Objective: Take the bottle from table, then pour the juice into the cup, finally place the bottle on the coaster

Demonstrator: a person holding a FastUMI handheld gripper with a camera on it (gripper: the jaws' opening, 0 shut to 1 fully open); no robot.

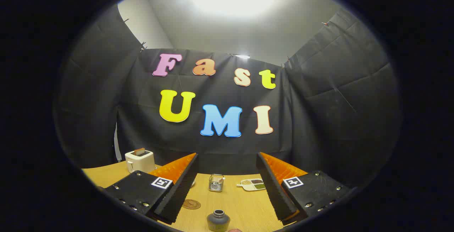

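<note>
My gripper [227,184] is open, its two fingers spread wide above the wooden table [241,203] with nothing between them. A small dark bottle [218,220] with an open neck stands upright on the table between the fingers, close to me. A round brown coaster [191,204] lies flat on the table beside the left finger, left of the bottle. Farther off, between the fingers, stands a clear glass cup [216,183].
A white toaster [140,160] with a slice in it stands at the back left of the table. A small white divided dish [252,184] with several fillings lies to the right of the cup. Black cloth walls close off the booth behind the table.
</note>
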